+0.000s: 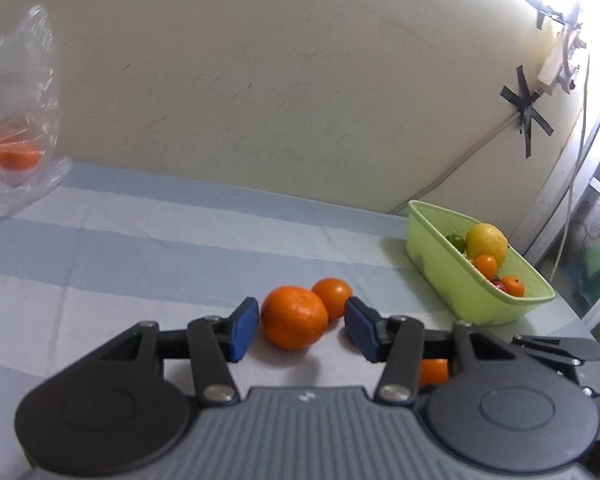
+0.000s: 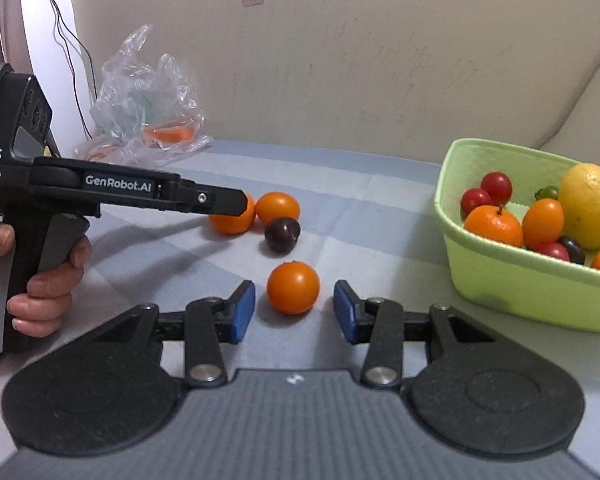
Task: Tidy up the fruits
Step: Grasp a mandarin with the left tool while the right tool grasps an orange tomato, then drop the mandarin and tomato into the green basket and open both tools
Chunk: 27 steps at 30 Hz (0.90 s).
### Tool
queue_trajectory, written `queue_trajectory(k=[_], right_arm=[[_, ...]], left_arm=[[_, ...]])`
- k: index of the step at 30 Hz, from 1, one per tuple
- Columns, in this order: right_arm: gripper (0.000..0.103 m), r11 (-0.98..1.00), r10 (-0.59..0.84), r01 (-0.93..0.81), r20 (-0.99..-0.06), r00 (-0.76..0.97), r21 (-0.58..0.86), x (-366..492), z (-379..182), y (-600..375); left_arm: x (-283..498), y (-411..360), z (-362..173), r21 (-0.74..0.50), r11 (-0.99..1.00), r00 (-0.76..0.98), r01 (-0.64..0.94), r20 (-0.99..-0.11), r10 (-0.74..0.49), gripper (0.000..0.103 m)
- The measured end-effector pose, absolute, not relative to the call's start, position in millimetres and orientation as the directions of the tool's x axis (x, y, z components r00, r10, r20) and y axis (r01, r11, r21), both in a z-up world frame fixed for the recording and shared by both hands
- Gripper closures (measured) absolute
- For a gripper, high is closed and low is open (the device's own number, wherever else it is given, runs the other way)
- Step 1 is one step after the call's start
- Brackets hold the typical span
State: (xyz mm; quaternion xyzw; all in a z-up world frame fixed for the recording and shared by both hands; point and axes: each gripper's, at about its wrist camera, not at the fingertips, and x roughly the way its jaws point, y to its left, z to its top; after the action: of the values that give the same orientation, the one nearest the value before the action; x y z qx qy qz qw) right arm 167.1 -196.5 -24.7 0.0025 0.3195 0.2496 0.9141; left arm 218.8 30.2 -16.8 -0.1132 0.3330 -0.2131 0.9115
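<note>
Through your left wrist camera, the left gripper [image 1: 301, 326] points at a mandarin [image 1: 294, 317] on the striped cloth [image 1: 140, 248], well short of the green basket [image 1: 475, 300]. Its blue pads [image 1: 244, 330] stand apart on either side of the fruit with a gap on each side, touching nothing. A smaller orange fruit [image 1: 332, 297] touches the mandarin on the side nearer the basket. This view alone shows the taped cable [image 1: 527, 114] on the wall above the basket, and only part of the right gripper [image 1: 559, 350], just short of the basket.

Through your right wrist camera, the right gripper [image 2: 294, 308] frames a round orange fruit [image 2: 293, 288], pads [image 2: 242, 312] spread and clear of it. Only here do you see your hand [image 2: 44, 280] on the left gripper's [image 2: 236, 204] handle, a dark plum [image 2: 282, 234] lying farther from the basket than that fruit, red fruits [image 2: 496, 187] and a lemon [image 2: 589, 204] inside the basket [image 2: 519, 280], and the plastic bag [image 2: 148, 100], far from the basket.
</note>
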Motion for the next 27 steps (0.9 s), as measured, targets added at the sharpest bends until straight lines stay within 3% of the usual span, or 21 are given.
queue_trajectory(k=[4, 6, 7, 8, 9, 20, 27], right_arm=[[0.057, 0.878, 0.447, -0.458, -0.589, 0.674, 0.142, 166.5, -25.7, -192.4], [0.057, 0.878, 0.443, -0.459, -0.59, 0.675, 0.135, 166.7, -26.1, -191.5], [0.059, 0.879, 0.439, -0.458, -0.591, 0.677, 0.128, 166.5, -26.2, -190.6], [0.07, 0.883, 0.429, -0.455, -0.592, 0.682, 0.116, 165.6, -26.3, -189.2], [0.072, 0.884, 0.426, -0.455, -0.591, 0.685, 0.109, 165.0, -26.1, -188.6], [0.072, 0.89, 0.438, -0.431, -0.535, 0.723, 0.147, 141.2, -13.3, -216.6], [0.072, 0.954, 0.299, -0.276, -0.426, 0.854, 0.118, 144.0, 11.7, -274.2]], left_arm=[[223.9, 28.4, -22.1, -0.322, 0.901, 0.694, 0.289, -0.578, -0.429, 0.05], [225.0, 26.2, -23.5, -0.321, 0.901, 0.695, 0.291, -0.576, -0.43, 0.06], [225.1, 25.6, -23.7, -0.332, 0.893, 0.688, 0.304, -0.571, -0.447, 0.065], [224.3, 25.8, -23.5, -0.337, 0.892, 0.689, 0.302, -0.569, -0.449, 0.065], [223.2, 26.5, -23.6, -0.336, 0.893, 0.691, 0.3, -0.569, -0.446, 0.066], [175.8, 12.3, 8.0, -0.428, 0.823, 0.664, 0.374, -0.496, -0.56, 0.066], [205.4, -64.4, 33.3, -0.418, 0.757, 0.61, 0.502, -0.449, -0.653, 0.066]])
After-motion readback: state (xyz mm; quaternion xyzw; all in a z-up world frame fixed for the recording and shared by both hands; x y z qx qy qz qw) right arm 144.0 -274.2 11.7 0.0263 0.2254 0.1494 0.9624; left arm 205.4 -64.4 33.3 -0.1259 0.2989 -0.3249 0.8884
